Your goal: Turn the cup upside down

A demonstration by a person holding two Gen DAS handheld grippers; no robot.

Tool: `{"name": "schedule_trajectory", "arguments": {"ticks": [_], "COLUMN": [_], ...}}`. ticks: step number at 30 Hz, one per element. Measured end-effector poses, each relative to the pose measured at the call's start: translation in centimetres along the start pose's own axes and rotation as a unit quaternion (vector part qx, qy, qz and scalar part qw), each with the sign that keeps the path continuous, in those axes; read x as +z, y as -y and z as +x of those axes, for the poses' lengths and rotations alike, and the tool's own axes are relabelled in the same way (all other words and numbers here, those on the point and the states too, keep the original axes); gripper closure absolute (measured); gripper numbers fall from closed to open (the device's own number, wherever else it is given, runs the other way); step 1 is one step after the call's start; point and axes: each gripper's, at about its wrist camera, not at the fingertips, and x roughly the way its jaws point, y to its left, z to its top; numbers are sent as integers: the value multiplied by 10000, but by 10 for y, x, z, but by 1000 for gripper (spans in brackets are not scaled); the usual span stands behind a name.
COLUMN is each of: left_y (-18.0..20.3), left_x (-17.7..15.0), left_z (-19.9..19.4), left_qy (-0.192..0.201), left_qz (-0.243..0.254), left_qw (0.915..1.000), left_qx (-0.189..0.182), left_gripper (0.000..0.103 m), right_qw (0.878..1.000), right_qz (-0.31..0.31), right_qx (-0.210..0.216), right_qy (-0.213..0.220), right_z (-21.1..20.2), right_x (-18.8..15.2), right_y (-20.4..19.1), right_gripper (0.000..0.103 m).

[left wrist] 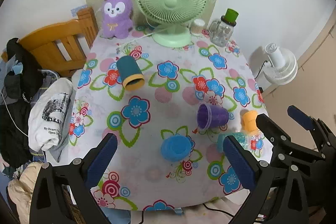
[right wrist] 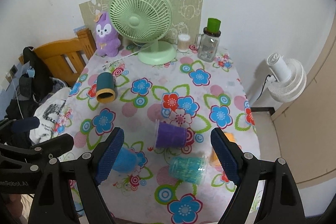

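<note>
Left wrist view: left gripper point(left wrist: 170, 157) spread wide, nothing between the pads, hovering over the near end of the floral table point(left wrist: 168, 98). Landmark is the green fan point(left wrist: 172, 3) at the far edge. Purple cup point(left wrist: 212, 115) lies on its side well in front of the fan, mouth facing left. Blue cup point(left wrist: 177, 147) sits nearer than the purple one, between the pads in frame but apart from them; can't tell whether it is base-up or on its side. Dark teal cup point(left wrist: 130, 72) with yellow rim lies on its side front-left of the fan, mouth toward the camera. Orange cup point(left wrist: 250, 120) and teal patterned cup point(left wrist: 241, 138) front-right of the fan, partly hidden by the right pad. Right gripper point(left wrist: 279, 119) visible at the right edge, fingers apart, empty.

Right wrist view: right gripper point(right wrist: 168, 156) wide open, holding nothing. Purple cup point(right wrist: 171, 134) on its side well in front of the fan point(right wrist: 140, 18), mouth left, in the gap between the fingers but untouched. Teal patterned cup point(right wrist: 188, 169) on its side nearer than it. Blue cup point(right wrist: 125, 161) half behind the left pad. Dark teal cup point(right wrist: 106, 88) front-left of the fan. Orange cup point(right wrist: 229, 136) mostly hidden behind the right pad. Purple plush point(right wrist: 105, 35) left of the fan, glass jar point(right wrist: 209, 45) right of it.
</note>
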Motion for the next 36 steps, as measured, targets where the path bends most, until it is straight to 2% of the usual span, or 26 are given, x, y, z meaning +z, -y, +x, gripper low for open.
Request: {"name": "schedule_trajectory", "arguments": {"ticks": [10, 36], "left_y": [8, 19], "left_x": [-1, -6], "left_z": [-22, -38], "left_qy": [314, 576], "left_qz": [36, 231], "left_qw": [9992, 9977], "left_qx": [237, 259], "left_gripper": [1, 1], "right_qw": [9996, 9990], "right_qz": [-85, 130], "right_qx": [-76, -157], "right_qy": [253, 405], "right_z": [-21, -37], "right_x": [5, -5], "right_y": [0, 7], "right_gripper": [16, 16]}}
